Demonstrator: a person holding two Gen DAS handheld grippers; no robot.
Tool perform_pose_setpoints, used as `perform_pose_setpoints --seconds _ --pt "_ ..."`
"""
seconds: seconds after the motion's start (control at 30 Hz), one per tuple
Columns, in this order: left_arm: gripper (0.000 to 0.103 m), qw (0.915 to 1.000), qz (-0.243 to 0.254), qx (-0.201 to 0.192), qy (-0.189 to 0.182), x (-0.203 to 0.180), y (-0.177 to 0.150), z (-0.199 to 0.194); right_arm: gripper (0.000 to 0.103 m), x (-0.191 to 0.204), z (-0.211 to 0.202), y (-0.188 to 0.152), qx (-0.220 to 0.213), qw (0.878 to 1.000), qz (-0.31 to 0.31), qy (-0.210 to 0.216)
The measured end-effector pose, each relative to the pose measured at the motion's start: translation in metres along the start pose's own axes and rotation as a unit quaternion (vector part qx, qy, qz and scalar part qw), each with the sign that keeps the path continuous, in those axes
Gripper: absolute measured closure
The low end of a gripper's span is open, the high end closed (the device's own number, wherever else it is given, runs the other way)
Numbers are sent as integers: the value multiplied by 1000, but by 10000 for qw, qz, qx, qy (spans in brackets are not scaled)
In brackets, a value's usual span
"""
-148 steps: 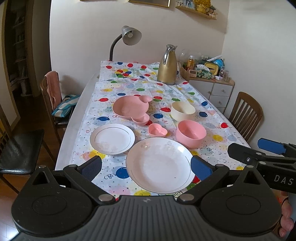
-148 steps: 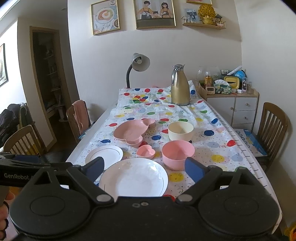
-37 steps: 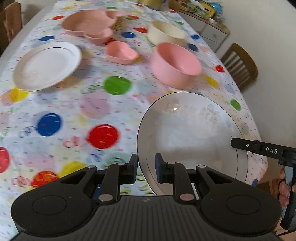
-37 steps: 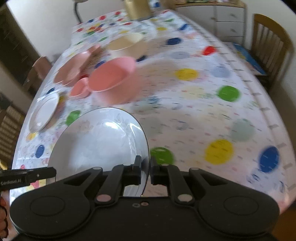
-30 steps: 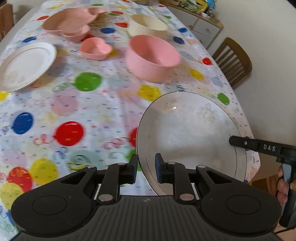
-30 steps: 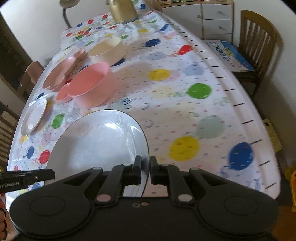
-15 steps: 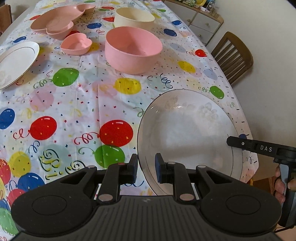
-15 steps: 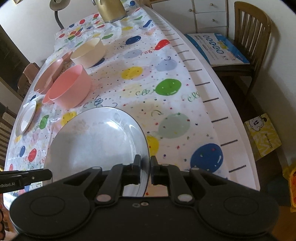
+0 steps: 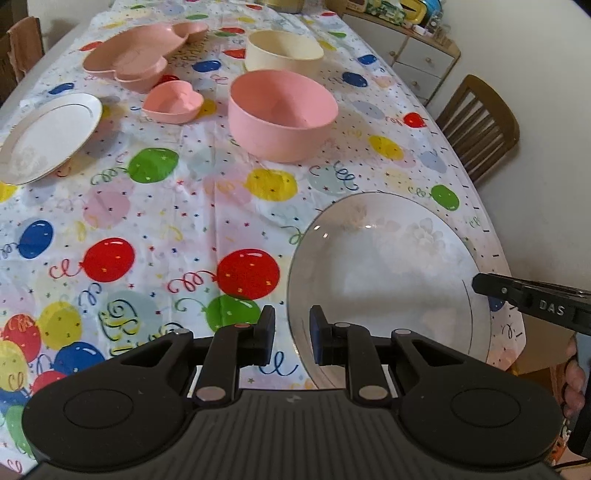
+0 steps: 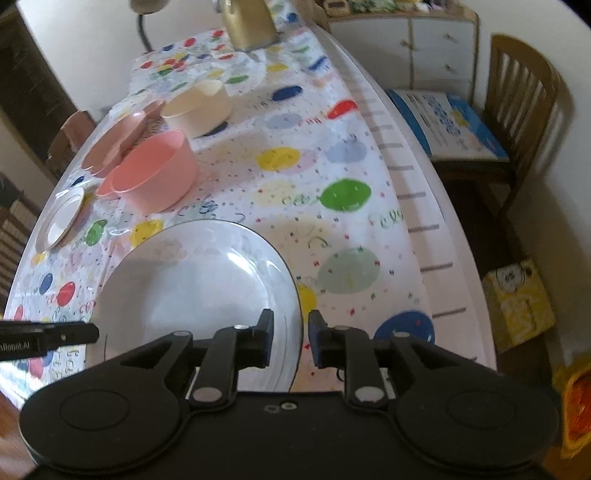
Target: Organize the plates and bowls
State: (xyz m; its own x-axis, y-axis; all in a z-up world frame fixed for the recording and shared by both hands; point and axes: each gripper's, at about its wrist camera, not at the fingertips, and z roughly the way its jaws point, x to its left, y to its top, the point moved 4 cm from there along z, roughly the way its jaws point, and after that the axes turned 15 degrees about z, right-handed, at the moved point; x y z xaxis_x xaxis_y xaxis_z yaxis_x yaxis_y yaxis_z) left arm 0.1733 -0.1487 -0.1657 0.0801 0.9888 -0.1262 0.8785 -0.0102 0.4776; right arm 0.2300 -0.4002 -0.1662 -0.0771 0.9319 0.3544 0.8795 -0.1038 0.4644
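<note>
A large white plate [image 9: 391,273] sits at the near right corner of the table; it also shows in the right wrist view [image 10: 195,284]. My left gripper [image 9: 292,334] straddles its left rim with the jaws slightly apart. My right gripper [image 10: 288,334] straddles its right rim, also slightly apart. Farther back stand a pink bowl [image 9: 282,114], a cream bowl [image 9: 282,50], a small pink heart dish [image 9: 173,101], a pink heart-shaped tray [image 9: 140,51] and a small white plate [image 9: 48,134].
The table carries a balloon-print cloth [image 9: 155,221]. A wooden chair [image 9: 480,122] stands to the right, with a blue book [image 10: 447,122] on its seat. A gold jug [image 10: 249,26] stands at the far end. A yellow box [image 10: 517,302] lies on the floor.
Both grippers carried the large plate from the table's middle to its near right corner. In the last half second both pairs of jaws opened a little off the rim.
</note>
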Motion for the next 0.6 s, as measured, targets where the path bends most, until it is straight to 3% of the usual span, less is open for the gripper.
perform_pose_setpoints --seconds 0.27,0.37,0.43,0.47,0.5,0.6 --pt "81 9995 32 -290 126 1 4 -19 69 15 -12 4 -69 9992 -302 253" --pt "72 9989 63 -425 191 -2 7 -28 65 22 -17 5 -130 9984 -405 362" --pt "59 9981 81 -550 250 -3 9 -35 60 27 -21 7 -185 9978 -476 434" --pt "45 9975 86 -631 321 -3 11 -39 55 30 -23 8 -204 9972 -528 480" --pt "39 9968 88 -702 384 -3 12 -43 51 33 -24 8 -218 9968 -569 520" --pt "38 9951 71 -855 502 -1 15 -54 42 43 -29 11 -272 9950 -706 657"
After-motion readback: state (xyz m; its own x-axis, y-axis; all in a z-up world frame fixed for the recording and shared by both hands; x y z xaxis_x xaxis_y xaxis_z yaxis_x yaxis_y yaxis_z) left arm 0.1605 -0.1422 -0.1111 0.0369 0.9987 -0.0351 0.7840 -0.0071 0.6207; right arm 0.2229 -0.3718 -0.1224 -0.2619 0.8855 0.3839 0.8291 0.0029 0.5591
